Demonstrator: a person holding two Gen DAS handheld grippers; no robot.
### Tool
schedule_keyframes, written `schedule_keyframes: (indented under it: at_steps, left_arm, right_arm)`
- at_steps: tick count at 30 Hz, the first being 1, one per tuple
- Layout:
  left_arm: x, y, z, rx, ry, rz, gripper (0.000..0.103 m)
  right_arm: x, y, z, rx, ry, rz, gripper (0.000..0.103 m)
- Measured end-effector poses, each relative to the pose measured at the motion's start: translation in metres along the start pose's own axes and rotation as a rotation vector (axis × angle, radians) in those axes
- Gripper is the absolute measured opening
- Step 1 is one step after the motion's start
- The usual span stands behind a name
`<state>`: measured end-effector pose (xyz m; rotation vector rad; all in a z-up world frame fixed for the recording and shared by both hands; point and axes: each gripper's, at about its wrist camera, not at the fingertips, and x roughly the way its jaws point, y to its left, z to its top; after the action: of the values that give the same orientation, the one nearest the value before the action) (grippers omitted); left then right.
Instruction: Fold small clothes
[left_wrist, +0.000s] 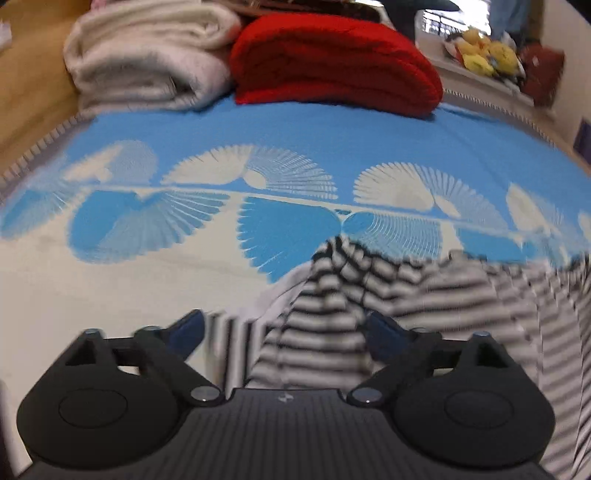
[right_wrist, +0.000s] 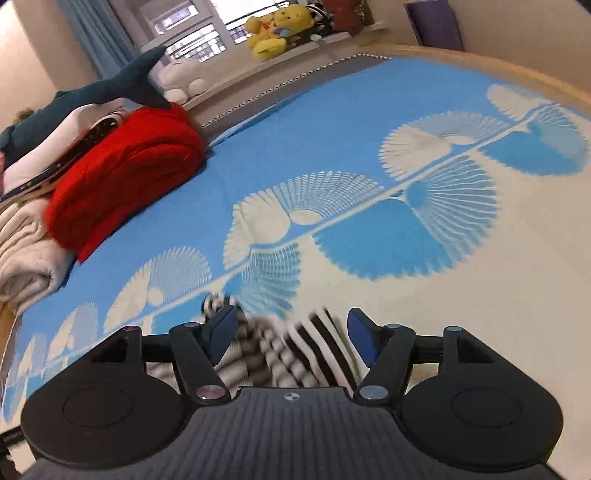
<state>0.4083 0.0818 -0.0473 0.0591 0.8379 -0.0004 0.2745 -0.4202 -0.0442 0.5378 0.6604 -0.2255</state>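
While you hold both grippers low over the bed, this is how things lie:

Left gripper: your left gripper (left_wrist: 286, 328) has its jaws spread wide; the blue pads (left_wrist: 186, 330) press on nothing, though striped cloth shows between and beneath them.

Right gripper: your right gripper (right_wrist: 293, 334) has its jaws apart, less wide than the left; bunched cloth lies between them, and the pads (right_wrist: 221, 332) do not clamp it.

Garment: the black-and-white striped garment (left_wrist: 424, 295) lies crumpled on the cream part of the bedspread, just ahead of both grippers; in the left view it spreads off to the right edge, blurred.

Bedspread: the blue and cream bedspread (right_wrist: 369, 147) carries fan-shaped prints in a row along the line where the two colours meet.

Far end of the bed: a folded red blanket (left_wrist: 332, 62) sits beside a folded cream blanket (left_wrist: 147, 55), touching it.

On the stack: a plush shark (right_wrist: 92, 92) rests on top in your right view.

Windowsill: a yellow plush toy (right_wrist: 277, 29) sits well apart from the garment.
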Motion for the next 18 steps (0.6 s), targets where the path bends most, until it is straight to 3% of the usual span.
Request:
schedule_keyframes:
  at_steps: [4,7,9,13,18]
  left_arm:
    - [-0.042,0.006,-0.03,0.041,-0.013,0.014,0.103]
    - [-0.06,0.022,-0.066,0.023,0.012,-0.013,0.103]
    - [-0.064,0.032,-0.089,0.0,0.04,-0.031,0.103]
    - [-0.065,0.043,-0.105,-0.03,0.076,-0.135,0.103]
    - [-0.056,0.044,-0.116,-0.017,0.099,-0.136,0.103]
  right_arm:
    - [-0.041,-0.005,-0.055,-0.21,0.011,-0.013,0.067]
    - [-0.039,-0.005,-0.097,-0.368,0.074,-0.078,0.064]
    - [-0.035,0.0,-0.107,-0.428,0.126,-0.078,0.062]
    - [-0.032,0.0,-0.113,-0.488,0.121,-0.11,0.06]
    - [-0.031,-0.006,-0.111,-0.449,0.172,-0.084,0.058]
